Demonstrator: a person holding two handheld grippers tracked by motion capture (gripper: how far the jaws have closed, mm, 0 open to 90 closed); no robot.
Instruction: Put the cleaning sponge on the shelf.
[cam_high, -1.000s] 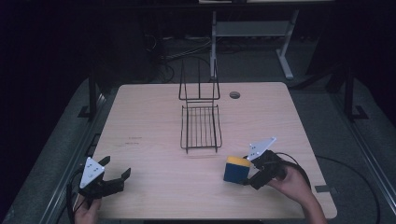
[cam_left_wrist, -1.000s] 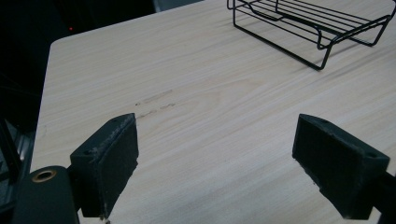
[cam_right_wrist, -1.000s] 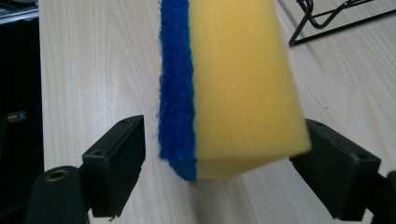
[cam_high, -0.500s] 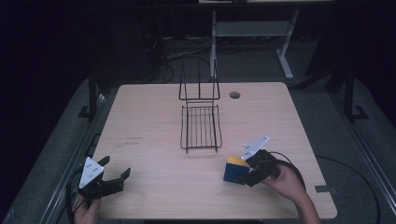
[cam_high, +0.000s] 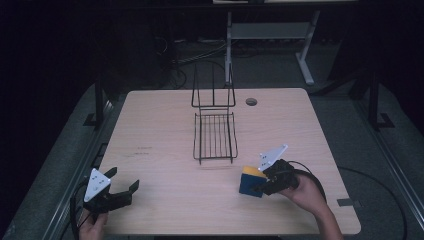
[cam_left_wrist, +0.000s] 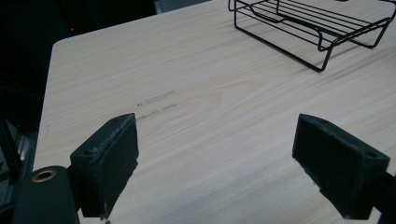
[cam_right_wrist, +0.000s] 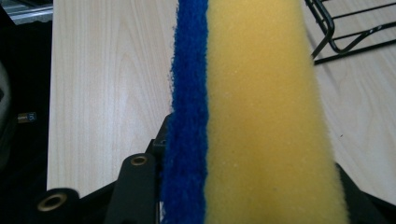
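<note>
Sponge first: a yellow foam block with a blue scouring face sits at the near right of the light wooden table, clamped between the jaws of the right hand-held gripper. In the right gripper view the sponge stands on edge between the two jaws, blue layer to one side, yellow foam to the other, and the foam bulges past the jaw on each side. Whether its lower edge touches the table or is just clear of it cannot be told.

The left hand-held gripper rests at the near left corner with its jaws spread wide and nothing between them; its own view shows bare wood between the two pads.

The black wire rack, with an upright back and a flat slatted tray, stands mid-table, just beyond and to the left of the sponge, and looks the likely destination.

To carry this well, the squeeze should be firm enough that the soft foam does not slip, yet not so hard that it springs out when released. Lift the sponge clear of the rack's raised front rim, lower it flat onto the slats, then part the jaws slowly.
</note>
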